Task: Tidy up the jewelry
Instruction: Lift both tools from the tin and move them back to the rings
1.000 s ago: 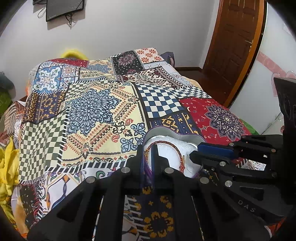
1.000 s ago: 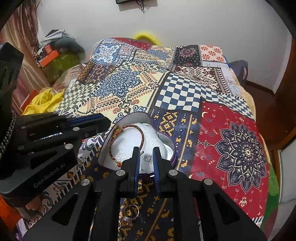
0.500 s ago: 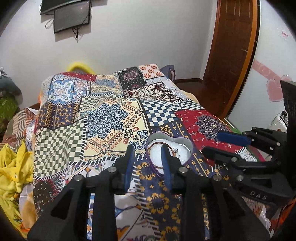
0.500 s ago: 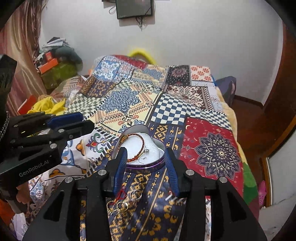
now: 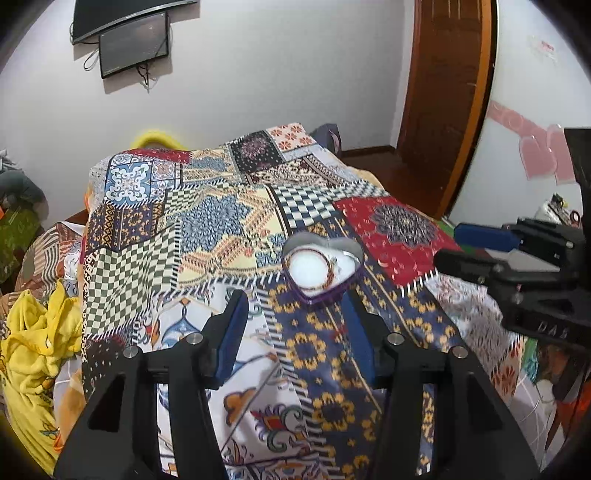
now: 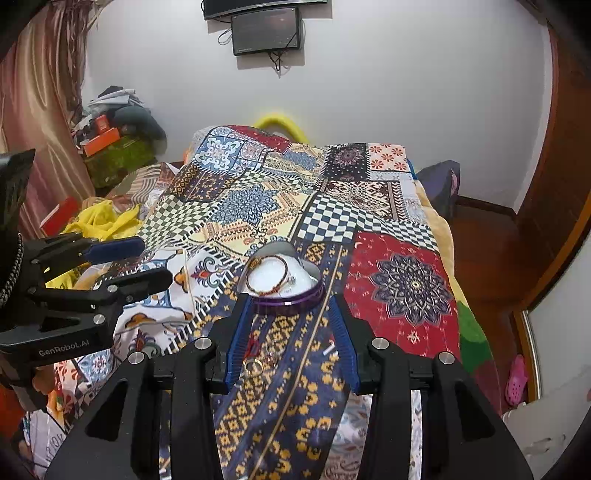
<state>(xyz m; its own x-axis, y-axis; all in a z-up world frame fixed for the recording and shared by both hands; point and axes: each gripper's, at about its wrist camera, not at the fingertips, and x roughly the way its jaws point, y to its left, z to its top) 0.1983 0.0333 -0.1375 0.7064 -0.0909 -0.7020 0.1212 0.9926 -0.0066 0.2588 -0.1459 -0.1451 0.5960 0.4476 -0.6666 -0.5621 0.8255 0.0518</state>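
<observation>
Patchwork bedspread (image 6: 258, 206), yellow cloth (image 5: 33, 343) (crumpled), wall screen (image 6: 266, 31).

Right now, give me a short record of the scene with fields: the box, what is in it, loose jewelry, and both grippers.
surface: patchwork bedspread
box: heart-shaped box, purple wall, white lining, open
in box: red and gold bracelet
loose jewelry: rings on the bedspread, in front of the box
left gripper: fingers apart, just been opening, nothing between them
right gripper: fingers apart, nothing held, box just beyond the fingertips
</observation>
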